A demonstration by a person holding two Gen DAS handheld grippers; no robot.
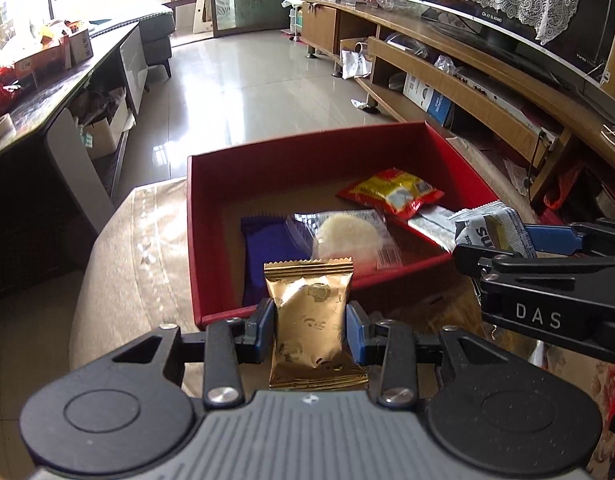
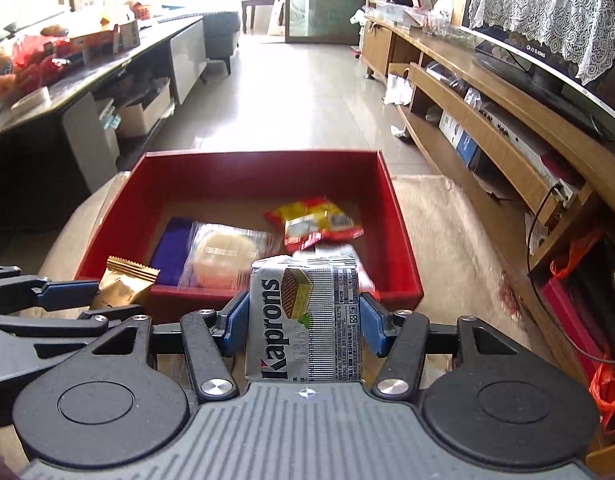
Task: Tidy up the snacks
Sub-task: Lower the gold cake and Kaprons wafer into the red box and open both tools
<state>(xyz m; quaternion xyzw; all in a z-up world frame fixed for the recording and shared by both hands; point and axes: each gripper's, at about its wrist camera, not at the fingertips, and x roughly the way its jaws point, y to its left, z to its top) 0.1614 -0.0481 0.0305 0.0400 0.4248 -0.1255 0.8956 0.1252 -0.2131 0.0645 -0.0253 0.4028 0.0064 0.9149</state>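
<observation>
Gold packet (image 1: 309, 316): metallic foil, glossy, crinkled, with sawtooth-crimped ends. Wafer pack (image 2: 305, 324): silvery printed film, smooth, low sheen. Left gripper (image 1: 310, 330) and right gripper (image 2: 305, 326): matt black plastic links with bright metal rivets, blue pads that look rubbery, a ribbed grey body. Red box (image 1: 267, 160): matt card walls, plain brown board floor. Inside it, round biscuit wrapper (image 1: 347, 236): clear, shiny plastic film. Red and yellow bag (image 1: 391, 190): glossy printed plastic. Blue packet (image 1: 267, 252): satin film. Cloth (image 1: 147, 248) under the box: beige woven fabric, matt. Floor (image 1: 243, 92): polished tile, mirror-glossy. Shelf unit (image 2: 487, 92): varnished wood. Lace cover (image 2: 547, 12): white openwork textile.
</observation>
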